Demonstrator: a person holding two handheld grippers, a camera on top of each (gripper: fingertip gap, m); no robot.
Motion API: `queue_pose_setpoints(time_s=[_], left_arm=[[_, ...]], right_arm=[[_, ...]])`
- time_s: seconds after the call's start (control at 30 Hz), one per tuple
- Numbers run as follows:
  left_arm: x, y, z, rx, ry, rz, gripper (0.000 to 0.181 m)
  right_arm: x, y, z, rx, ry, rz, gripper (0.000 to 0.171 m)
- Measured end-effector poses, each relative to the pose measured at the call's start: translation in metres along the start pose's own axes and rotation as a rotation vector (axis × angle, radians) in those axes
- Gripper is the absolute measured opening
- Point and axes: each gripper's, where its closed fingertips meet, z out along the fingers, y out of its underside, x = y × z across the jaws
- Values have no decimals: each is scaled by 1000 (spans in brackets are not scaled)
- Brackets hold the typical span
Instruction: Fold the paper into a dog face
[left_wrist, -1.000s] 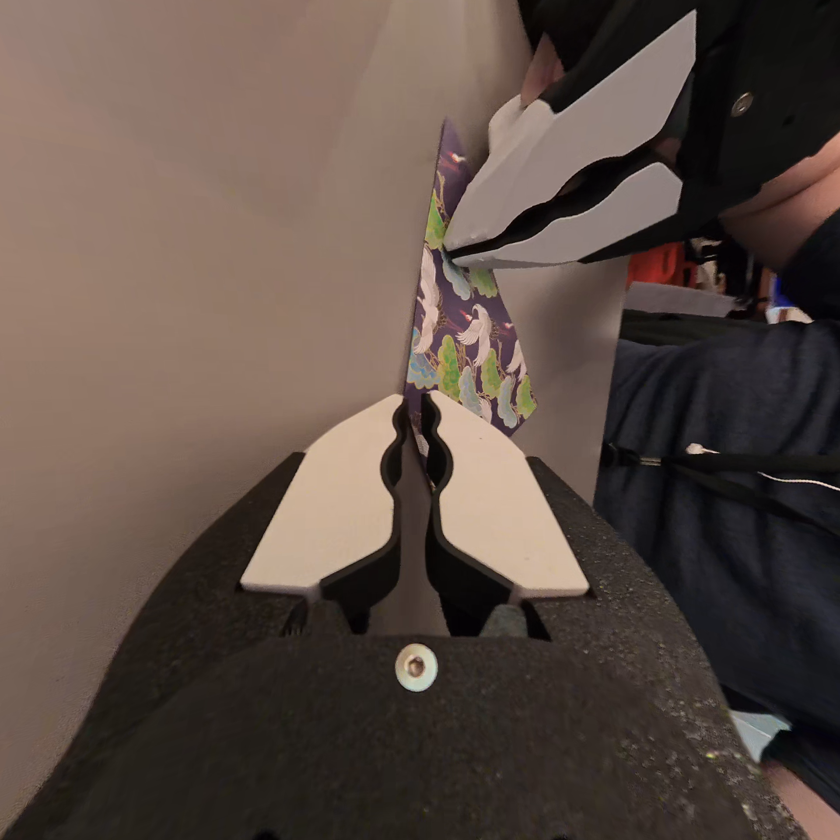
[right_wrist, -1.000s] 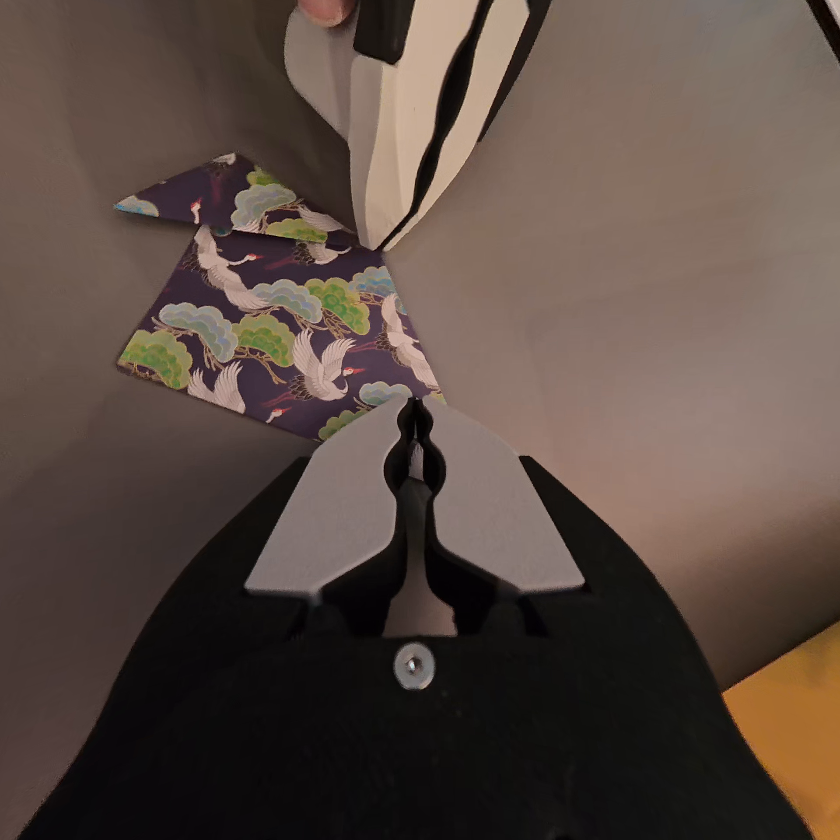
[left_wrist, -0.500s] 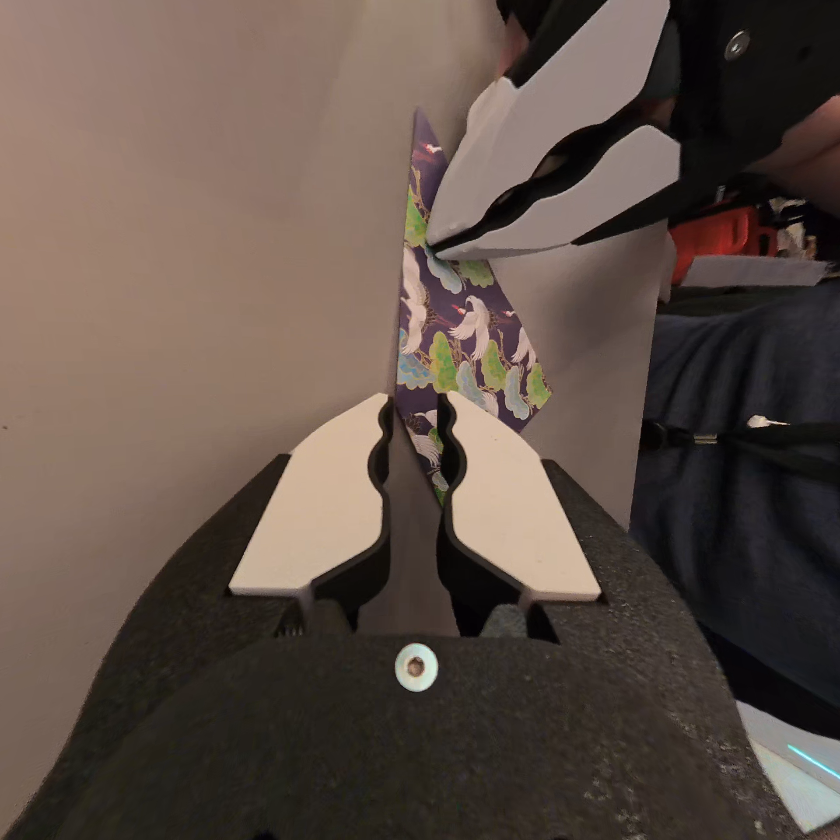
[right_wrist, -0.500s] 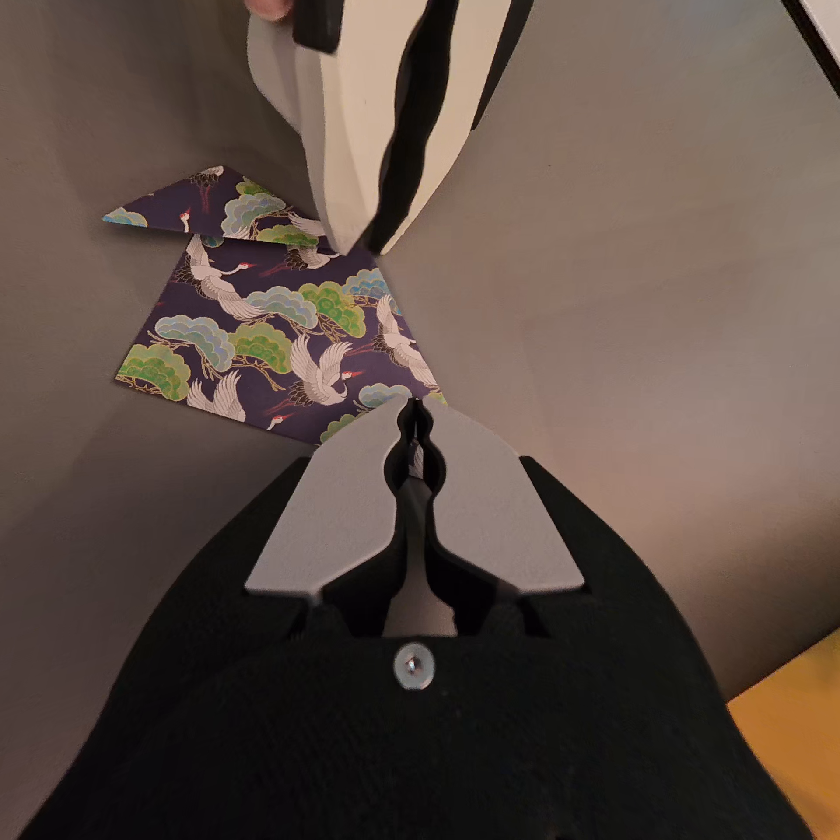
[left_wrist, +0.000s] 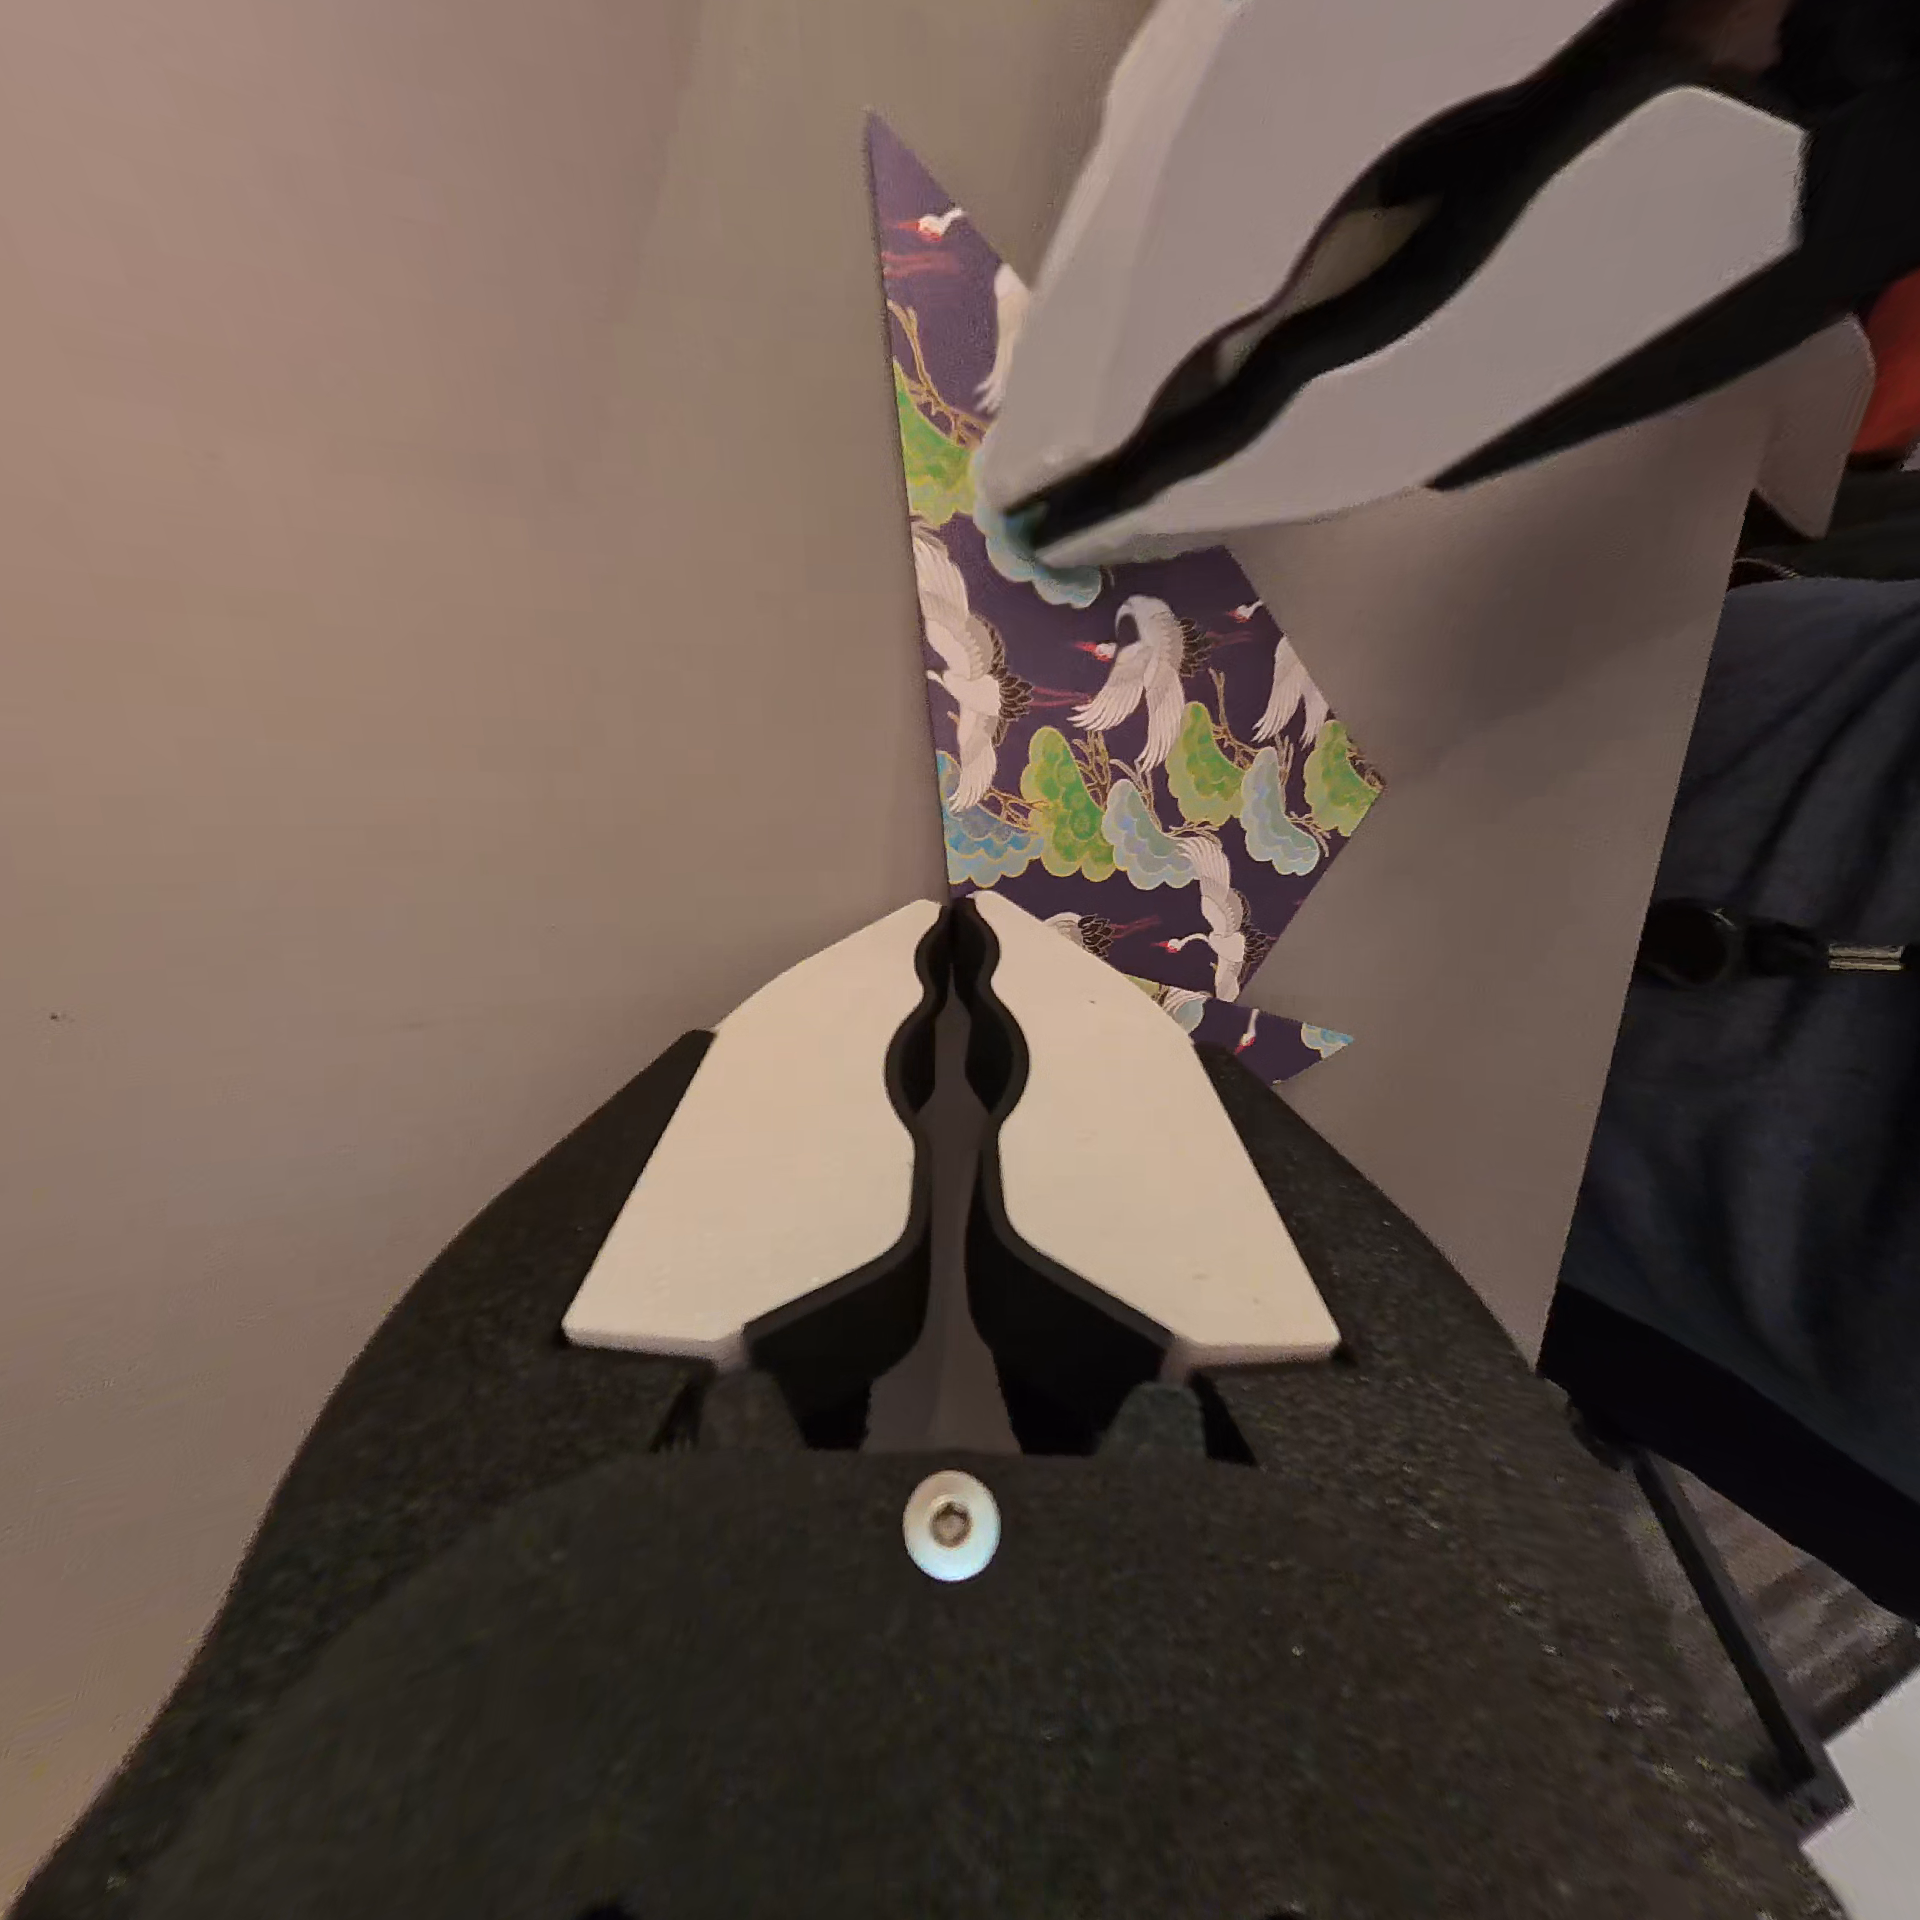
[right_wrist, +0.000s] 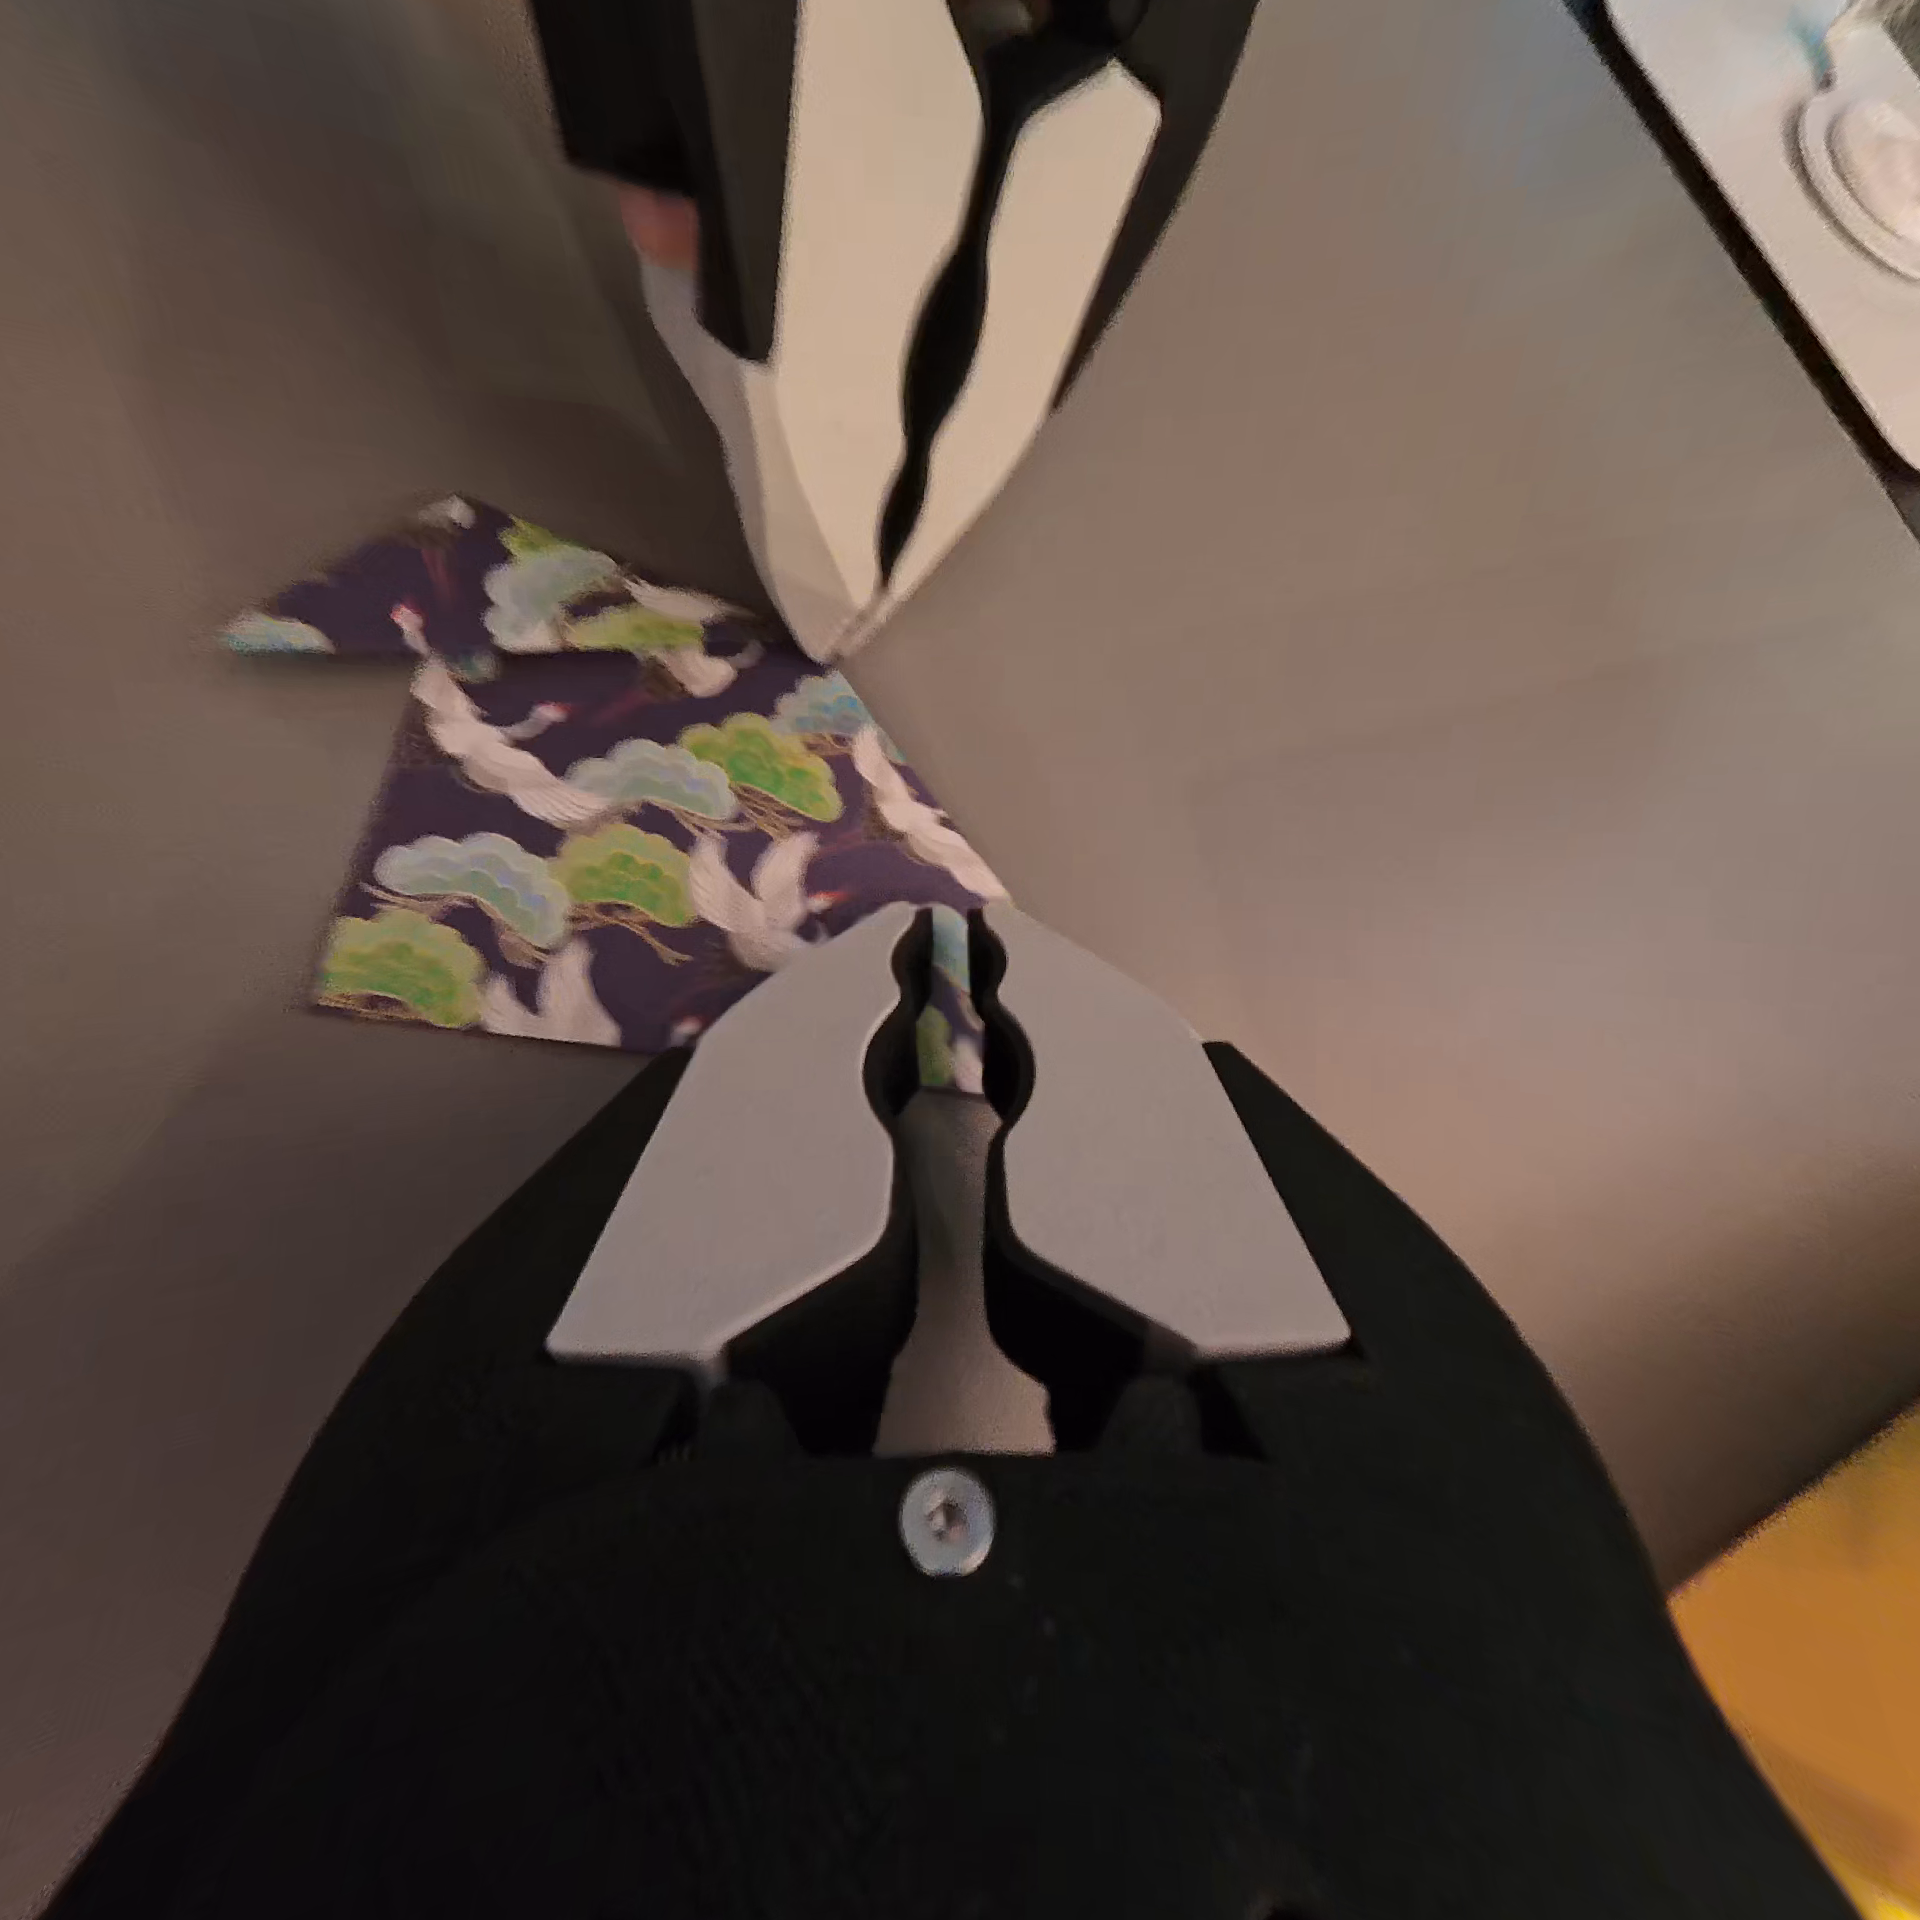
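– Purple paper (left_wrist: 1122, 727) with white cranes and green and blue trees lies flat on the grey table (left_wrist: 416, 520), right? Where are the two tongs on it

– Both are at its edges. In the left wrist view the left gripper (left_wrist: 954, 914) has its two white fingers together, tips touching, right at the near corner of the sheet. I cannot tell whether any paper is caught between them

– And from the other side

– In the right wrist view that same left gripper (right_wrist: 847, 634) comes down from the top, fingers together, its point at the far corner of the paper (right_wrist: 623, 831), where sheet and bare table (right_wrist: 1351, 727) meet

– What about the right one

– The right gripper (right_wrist: 948, 925) is over the near edge of the sheet. Its fingers stand a narrow slit apart, and a strip of the pattern shows through the slit. In the left wrist view it (left_wrist: 1023, 525) reaches in from the upper right, tips low on the printed face, about halfway along the long straight edge

– Is the paper folded

– It is no longer a square. One small pointed flap (right_wrist: 416, 603) sticks out from under the main piece at the far left in the right wrist view. That view is a little blurred

– Anything else around

– A person's dark blue clothing (left_wrist: 1766, 935) beyond the table's edge, and something yellow (right_wrist: 1818, 1662) at the lower right corner of the right wrist view
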Motion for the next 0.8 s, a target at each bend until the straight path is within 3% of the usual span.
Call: queue_pose_setpoints(time_s=[0.1,0.2,0.33,0.47,0.63,0.8], left_arm=[[0,0,0,4,-25,26,0],[0,0,0,17,-13,13,0],[0,-1,0,55,27,-24,0],[-1,-7,-5,126,56,-42,0],[3,-37,-18,213,194,-86,6],[-2,-41,-3,67,194,-74,17]], right_arm=[[-23,-22,-9,126,-142,135,11],[-40,-35,-7,140,-256,241,1],[-36,-11,6,-78,-159,229,1],[-44,-20,-10,13,-195,381,1],[-48,4,-3,-89,-152,350,1],[-47,3,-2,-68,-76,297,2]])
